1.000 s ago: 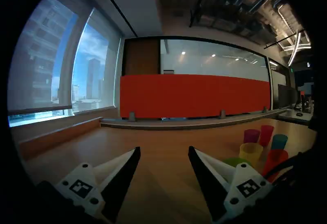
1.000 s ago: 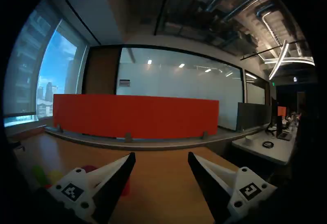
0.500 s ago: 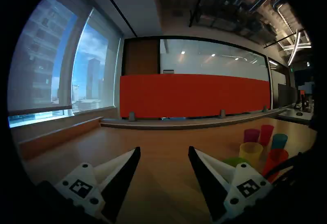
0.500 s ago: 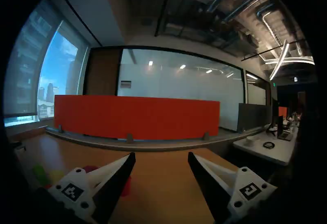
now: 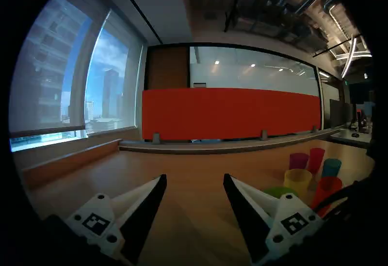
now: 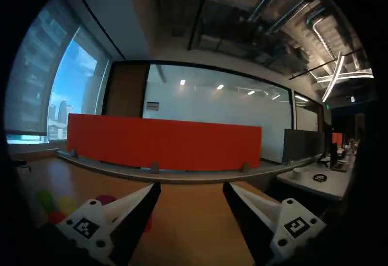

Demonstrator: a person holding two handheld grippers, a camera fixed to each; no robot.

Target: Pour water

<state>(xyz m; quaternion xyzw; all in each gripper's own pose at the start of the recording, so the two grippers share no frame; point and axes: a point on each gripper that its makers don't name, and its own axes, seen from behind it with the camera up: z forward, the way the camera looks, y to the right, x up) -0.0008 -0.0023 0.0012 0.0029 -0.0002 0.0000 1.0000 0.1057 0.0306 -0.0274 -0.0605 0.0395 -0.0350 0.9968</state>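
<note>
Several coloured plastic cups stand in a cluster on the wooden table: a yellow cup, a magenta cup, a red cup, a teal cup, an orange-red cup and a green cup partly behind my right-hand finger. My left gripper hovers open over the table, left of the cups, holding nothing. In the right gripper view the cups peek out at lower left behind a finger. My right gripper is open and empty above the table.
An orange partition runs along the far edge of the table. Tall windows line the left side. A white desk with small items stands to the right, past the table's edge.
The right gripper's view has tilted up slightly, so the partition and table sit lower in it. The left gripper has stayed still. Both stay open.
</note>
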